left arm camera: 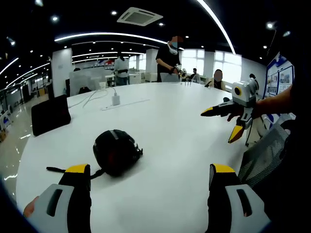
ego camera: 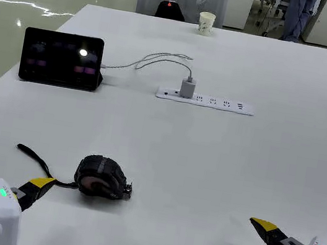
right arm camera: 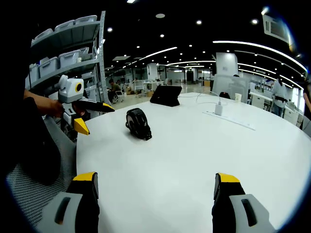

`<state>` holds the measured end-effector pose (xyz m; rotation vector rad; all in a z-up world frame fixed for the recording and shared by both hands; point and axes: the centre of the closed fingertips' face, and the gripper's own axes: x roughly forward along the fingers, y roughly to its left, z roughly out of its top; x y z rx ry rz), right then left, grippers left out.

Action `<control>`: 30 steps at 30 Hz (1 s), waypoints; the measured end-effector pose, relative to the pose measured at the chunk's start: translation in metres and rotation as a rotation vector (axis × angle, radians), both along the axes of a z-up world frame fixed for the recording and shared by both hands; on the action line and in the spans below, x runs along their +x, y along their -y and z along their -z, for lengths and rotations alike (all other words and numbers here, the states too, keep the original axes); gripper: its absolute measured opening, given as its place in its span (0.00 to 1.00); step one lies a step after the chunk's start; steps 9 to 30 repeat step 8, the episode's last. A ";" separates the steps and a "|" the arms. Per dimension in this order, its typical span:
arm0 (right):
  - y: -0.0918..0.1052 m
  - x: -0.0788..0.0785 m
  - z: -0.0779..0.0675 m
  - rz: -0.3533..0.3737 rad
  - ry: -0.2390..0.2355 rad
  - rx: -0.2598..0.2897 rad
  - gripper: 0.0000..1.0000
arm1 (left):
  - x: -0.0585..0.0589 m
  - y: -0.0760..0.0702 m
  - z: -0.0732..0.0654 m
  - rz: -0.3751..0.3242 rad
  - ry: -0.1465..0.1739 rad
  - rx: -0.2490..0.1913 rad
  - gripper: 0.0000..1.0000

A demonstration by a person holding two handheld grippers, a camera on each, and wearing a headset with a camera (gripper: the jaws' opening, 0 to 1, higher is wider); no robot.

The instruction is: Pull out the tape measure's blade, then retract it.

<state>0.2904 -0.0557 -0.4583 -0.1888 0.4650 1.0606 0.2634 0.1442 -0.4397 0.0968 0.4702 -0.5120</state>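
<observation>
The black tape measure (ego camera: 102,177) lies by the white worktop's (ego camera: 207,161) front edge, toward its left corner, blade in. The left gripper (left arm camera: 149,171) and right gripper (right arm camera: 154,178) both gape wide, holding nothing.

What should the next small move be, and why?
Probably ease the left tool forward and close it on the tape measure: the tool is open and the tape measure lies untouched just ahead, blade retracted. The right tool, also open, is farther off.

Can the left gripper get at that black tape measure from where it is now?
Probably yes: the left gripper is open, the tape measure lies just ahead of its jaws, and nothing stands between them on the table.
</observation>
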 end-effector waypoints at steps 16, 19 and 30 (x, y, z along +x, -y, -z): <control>-0.001 -0.001 -0.001 -0.008 0.001 0.001 0.99 | -0.002 -0.002 0.001 0.001 -0.004 0.004 0.99; -0.001 -0.001 -0.001 -0.008 0.001 0.001 0.99 | -0.002 -0.002 0.001 0.001 -0.004 0.004 0.99; -0.001 -0.001 -0.001 -0.008 0.001 0.001 0.99 | -0.002 -0.002 0.001 0.001 -0.004 0.004 0.99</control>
